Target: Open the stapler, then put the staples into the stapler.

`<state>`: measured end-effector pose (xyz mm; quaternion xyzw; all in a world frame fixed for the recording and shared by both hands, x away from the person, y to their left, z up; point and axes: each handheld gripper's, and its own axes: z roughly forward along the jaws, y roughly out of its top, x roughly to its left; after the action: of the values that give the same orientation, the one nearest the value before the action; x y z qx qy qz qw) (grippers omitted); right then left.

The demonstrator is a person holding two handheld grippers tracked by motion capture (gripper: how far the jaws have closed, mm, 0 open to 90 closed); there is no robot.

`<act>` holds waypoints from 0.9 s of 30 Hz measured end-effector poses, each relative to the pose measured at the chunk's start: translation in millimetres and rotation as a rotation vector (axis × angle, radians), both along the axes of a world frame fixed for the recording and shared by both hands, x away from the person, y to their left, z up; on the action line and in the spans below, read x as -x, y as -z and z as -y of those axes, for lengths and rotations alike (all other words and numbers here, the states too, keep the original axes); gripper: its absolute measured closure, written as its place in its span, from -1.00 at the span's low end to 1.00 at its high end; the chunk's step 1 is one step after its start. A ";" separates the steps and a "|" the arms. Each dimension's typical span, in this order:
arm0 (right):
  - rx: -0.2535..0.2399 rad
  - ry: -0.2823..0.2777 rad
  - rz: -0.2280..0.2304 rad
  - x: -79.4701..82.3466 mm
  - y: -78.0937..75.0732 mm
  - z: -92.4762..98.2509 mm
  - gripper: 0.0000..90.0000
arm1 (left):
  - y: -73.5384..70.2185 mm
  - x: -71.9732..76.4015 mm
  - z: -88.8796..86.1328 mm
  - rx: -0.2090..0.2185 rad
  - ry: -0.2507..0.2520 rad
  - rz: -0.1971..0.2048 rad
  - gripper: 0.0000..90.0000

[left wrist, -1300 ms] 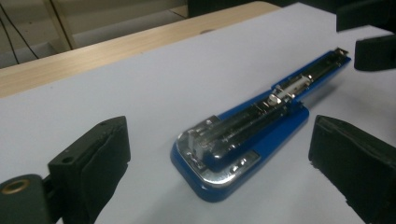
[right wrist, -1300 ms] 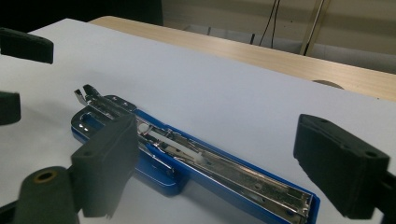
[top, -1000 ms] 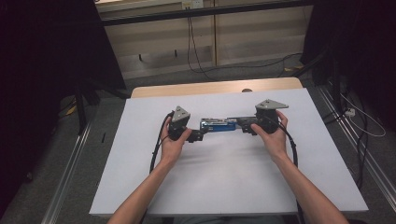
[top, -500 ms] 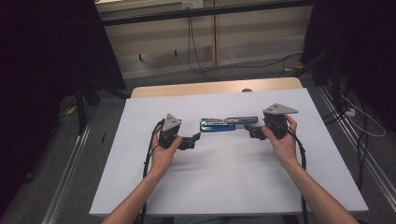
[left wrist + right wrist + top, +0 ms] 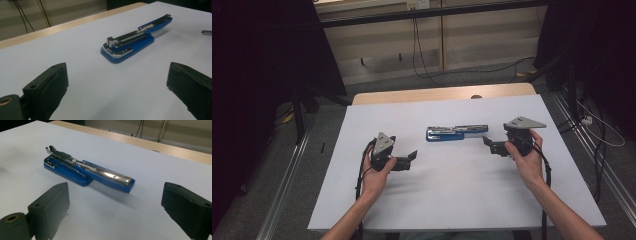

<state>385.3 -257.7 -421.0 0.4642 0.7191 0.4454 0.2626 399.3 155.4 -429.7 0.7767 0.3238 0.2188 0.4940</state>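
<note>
High view: the blue stapler lies swung open near the middle of the white table, between the left gripper and the right gripper, both spread wide, empty and apart from it. It looks stiff, fairly heavy and slick on its chrome rail, and the hinged halves may flop. A grip across the flat blue base seems safest.

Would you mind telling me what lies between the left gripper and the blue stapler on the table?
Nothing: in the left gripper view, only bare white table separates the open left gripper from the blue stapler; the high view agrees.
</note>
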 end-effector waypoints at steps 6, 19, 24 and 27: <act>0.008 -0.004 -0.006 10.8 0.4 6.4 -0.82 | 0.1 14.1 -13.4 0.032 -0.040 0.013 -0.92; 0.006 0.031 -0.013 19.6 2.1 21.9 -0.82 | 0.8 35.3 -30.2 0.052 -0.068 0.042 -0.93; 0.017 0.036 -0.039 22.8 -2.0 28.4 -0.80 | 0.1 39.9 -31.9 0.047 -0.068 0.038 -0.93; 0.008 0.031 -0.059 20.8 -3.0 33.5 -0.80 | 3.2 45.1 -37.3 0.047 -0.067 0.026 -0.93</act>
<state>364.5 -291.2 -418.0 0.4874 0.7209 0.4246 0.2498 354.3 192.7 -432.9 0.7508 0.3479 0.2378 0.5086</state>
